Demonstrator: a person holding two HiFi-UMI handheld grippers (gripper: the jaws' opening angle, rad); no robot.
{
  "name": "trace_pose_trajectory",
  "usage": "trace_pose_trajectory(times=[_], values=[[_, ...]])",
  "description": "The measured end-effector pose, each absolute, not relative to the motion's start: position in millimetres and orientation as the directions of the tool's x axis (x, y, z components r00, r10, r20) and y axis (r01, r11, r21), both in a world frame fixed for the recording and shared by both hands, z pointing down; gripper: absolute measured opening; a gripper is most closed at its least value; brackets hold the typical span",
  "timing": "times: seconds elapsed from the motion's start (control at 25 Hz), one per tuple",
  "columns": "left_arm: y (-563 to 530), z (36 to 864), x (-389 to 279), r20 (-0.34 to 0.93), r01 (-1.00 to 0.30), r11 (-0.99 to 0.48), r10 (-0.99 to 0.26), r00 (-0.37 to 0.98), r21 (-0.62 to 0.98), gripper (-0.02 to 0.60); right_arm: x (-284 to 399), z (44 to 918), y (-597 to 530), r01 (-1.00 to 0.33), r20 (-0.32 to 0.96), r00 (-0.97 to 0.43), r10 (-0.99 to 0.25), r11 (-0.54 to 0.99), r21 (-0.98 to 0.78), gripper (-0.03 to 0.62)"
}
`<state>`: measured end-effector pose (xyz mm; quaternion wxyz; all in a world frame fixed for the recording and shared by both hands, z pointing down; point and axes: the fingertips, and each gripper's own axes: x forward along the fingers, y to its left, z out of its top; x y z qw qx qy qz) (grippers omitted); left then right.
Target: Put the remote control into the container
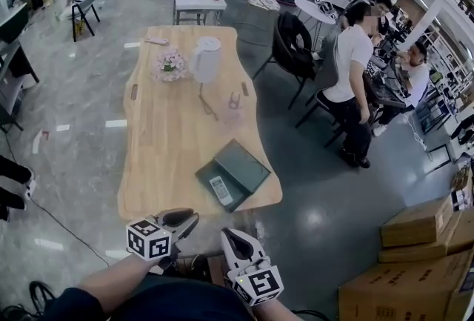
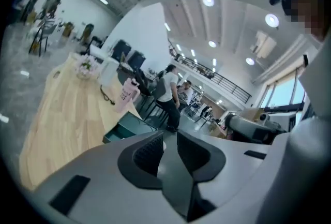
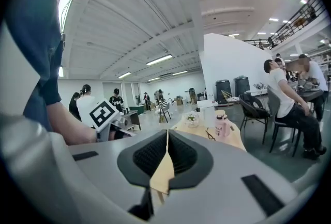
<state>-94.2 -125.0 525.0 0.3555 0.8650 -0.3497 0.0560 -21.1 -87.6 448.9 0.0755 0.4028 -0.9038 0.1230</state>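
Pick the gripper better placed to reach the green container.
Left, probably: the left gripper has its fingers apart, empty, and faces the container; the right gripper is shut.

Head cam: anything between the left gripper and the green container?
Only bare wooden table lies between the left gripper and the container, seen in the head view; the gripper hangs just off the table's near edge.

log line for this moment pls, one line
task: looks done | remote control: inside container on table | left gripper: open, empty | right gripper: shut, empty
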Motion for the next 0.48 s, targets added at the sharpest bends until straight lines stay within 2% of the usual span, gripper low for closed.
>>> trace_pose_trajectory(times=[0.16,0.48], values=[[-101.1,485.0,-108.2,0.313,-0.66,-0.599,-0.587,0.747,0.453,0.081,-40.5,436.9,-78.5,-0.729,0.221,-0.683,-0.696,0.667,-0.154,0.018],[-71.1,421.1,-127.4,0.247,-0.694,-0.672,-0.648,0.72,0.26,0.048,-67.0,412.1,-62.4,-0.709,0.179,-0.704,-0.687,0.693,-0.132,0.018]])
